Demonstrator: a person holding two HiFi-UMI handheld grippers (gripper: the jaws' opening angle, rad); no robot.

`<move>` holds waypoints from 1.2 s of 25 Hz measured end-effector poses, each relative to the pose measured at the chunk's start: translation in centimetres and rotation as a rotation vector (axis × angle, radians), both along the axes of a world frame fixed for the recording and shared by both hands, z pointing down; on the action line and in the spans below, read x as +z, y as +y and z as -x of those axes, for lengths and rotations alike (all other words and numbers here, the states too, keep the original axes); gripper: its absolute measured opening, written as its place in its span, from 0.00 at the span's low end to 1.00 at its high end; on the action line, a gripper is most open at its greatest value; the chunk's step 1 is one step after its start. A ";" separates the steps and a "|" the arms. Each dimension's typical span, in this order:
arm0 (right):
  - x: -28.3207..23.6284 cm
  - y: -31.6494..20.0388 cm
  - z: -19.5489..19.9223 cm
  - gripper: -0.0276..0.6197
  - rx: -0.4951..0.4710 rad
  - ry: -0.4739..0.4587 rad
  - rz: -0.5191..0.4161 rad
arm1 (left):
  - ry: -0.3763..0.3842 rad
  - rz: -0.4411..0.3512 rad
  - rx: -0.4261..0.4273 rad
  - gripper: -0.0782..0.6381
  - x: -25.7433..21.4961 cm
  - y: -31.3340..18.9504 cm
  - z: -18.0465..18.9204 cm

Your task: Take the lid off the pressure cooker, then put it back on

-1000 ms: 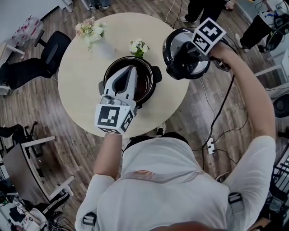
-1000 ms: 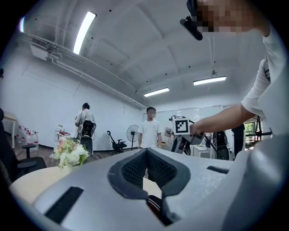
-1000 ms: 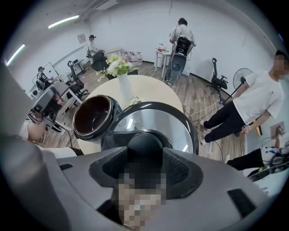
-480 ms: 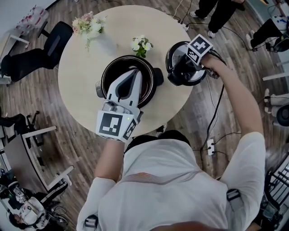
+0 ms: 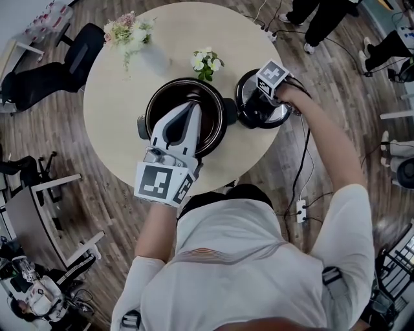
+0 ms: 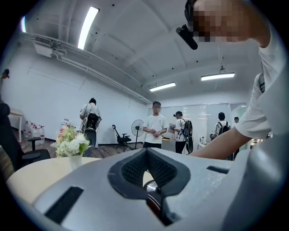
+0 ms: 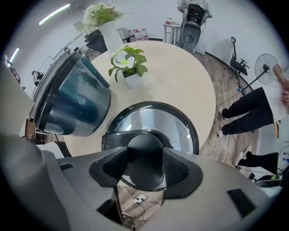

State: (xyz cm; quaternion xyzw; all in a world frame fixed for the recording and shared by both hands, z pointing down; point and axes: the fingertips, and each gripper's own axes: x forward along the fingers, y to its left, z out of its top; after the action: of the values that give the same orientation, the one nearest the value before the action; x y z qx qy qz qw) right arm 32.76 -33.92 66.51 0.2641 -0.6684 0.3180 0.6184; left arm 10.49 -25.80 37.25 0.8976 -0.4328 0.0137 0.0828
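Note:
The pressure cooker pot [image 5: 217,116] stands open in the middle of the round table [image 5: 116,129]; its dark body [image 7: 76,99] fills the left of the right gripper view. My left gripper [image 5: 192,106] is shut and empty, lying across the pot's mouth; in its own view [image 6: 146,158] a sliver of pot rim [image 6: 151,187] shows under the jaws. The lid [image 5: 284,115], silver with a black rim, hangs low at the table's right edge. My right gripper [image 5: 260,102] points down, shut on the lid's black knob [image 7: 144,158]; its pads [image 7: 178,169] press both sides.
A small vase of white flowers [image 5: 206,63] stands just behind the pot, a larger bouquet [image 5: 129,32] at the far left. Office chairs [image 5: 65,71] and people [image 5: 317,19] surround the table. A cable and power strip [image 5: 299,207] lie on the floor at the right.
The right gripper has come down with the lid, from high beside the table to low at its right edge. The left gripper has hardly shifted over the pot.

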 end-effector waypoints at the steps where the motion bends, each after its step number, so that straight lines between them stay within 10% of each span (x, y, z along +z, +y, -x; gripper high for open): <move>1: 0.3 -0.2 0.2 0.42 -0.002 0.000 -0.004 | 0.000 0.003 -0.001 0.12 0.1 0.0 0.0; 23: 1.9 0.0 1.5 0.53 0.002 -0.041 0.025 | 0.011 0.023 0.004 0.12 0.9 -0.4 -0.2; 30: -2.2 -1.5 1.4 0.60 0.050 -0.105 -0.126 | 0.014 0.011 0.019 0.12 0.2 0.0 -0.2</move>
State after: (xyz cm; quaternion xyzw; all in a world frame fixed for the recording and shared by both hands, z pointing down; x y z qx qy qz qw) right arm 31.35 -35.42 64.33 0.3021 -0.7118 0.3037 0.5567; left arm 10.67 -25.81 37.41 0.9012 -0.4238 0.0107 0.0907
